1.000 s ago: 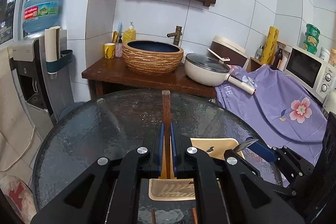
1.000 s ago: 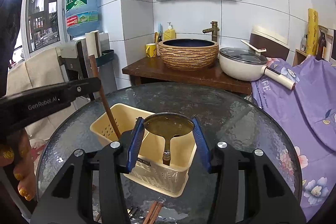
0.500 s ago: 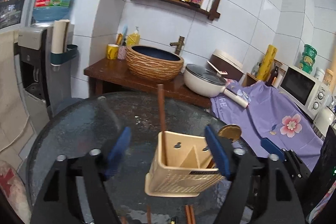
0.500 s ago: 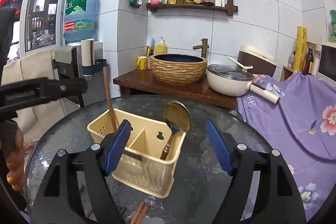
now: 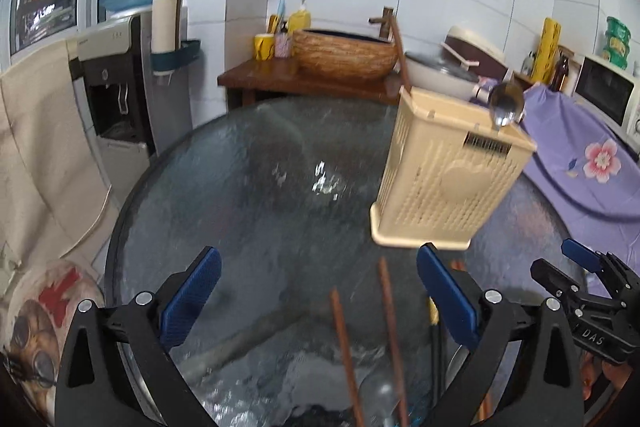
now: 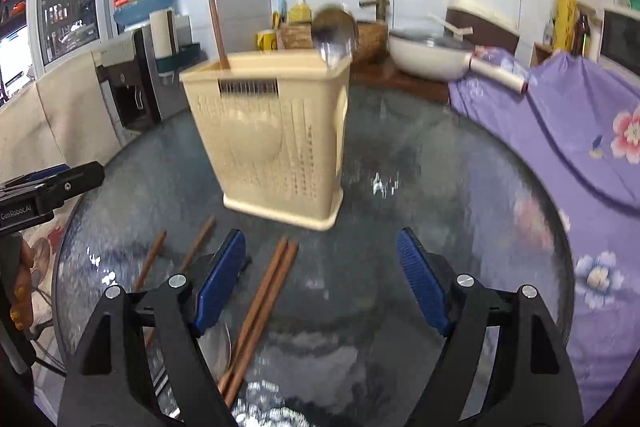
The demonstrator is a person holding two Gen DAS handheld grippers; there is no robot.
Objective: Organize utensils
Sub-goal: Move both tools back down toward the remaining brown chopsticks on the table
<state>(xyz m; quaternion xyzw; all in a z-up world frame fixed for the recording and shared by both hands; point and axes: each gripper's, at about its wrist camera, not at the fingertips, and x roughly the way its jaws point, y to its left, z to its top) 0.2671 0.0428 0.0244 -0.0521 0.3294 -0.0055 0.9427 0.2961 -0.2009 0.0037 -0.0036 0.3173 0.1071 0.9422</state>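
Left tongs (image 5: 318, 301): released, blue pads spread wide, hovering over the near part of the worktop with nothing between them.
Right tongs (image 6: 320, 281): released as well, pads wide apart, nothing gripped; in the left wrist view they show at the right edge (image 5: 580, 267).
Worktop (image 5: 240, 187): round, dark textured glass with a dark rim.
Utensil holder (image 6: 276, 135): cream perforated plastic caddy, upright on the worktop toward its middle, beyond both sets of tongs; in the left wrist view it sits toward the right side (image 5: 448, 171).
Chopstick in holder (image 6: 219, 35): one brown wooden stick standing in the holder's left compartment, leaning slightly, its top well above the rim.
Spoon (image 6: 335, 39): metal, standing bowl-up in the holder's right end, blurred in the right wrist view; clearer in the left wrist view (image 5: 506, 105).
Paired chopsticks (image 6: 264, 311): two brown sticks lying side by side, touching, on the near part of the worktop just in front of the holder, between the right pads.
Loose chopsticks (image 5: 368, 339): two more lying apart from each other near the worktop's near edge, between the left pads.
Other utensil: a dark-handled piece lies near the right pad of the left tongs; too hidden to name.
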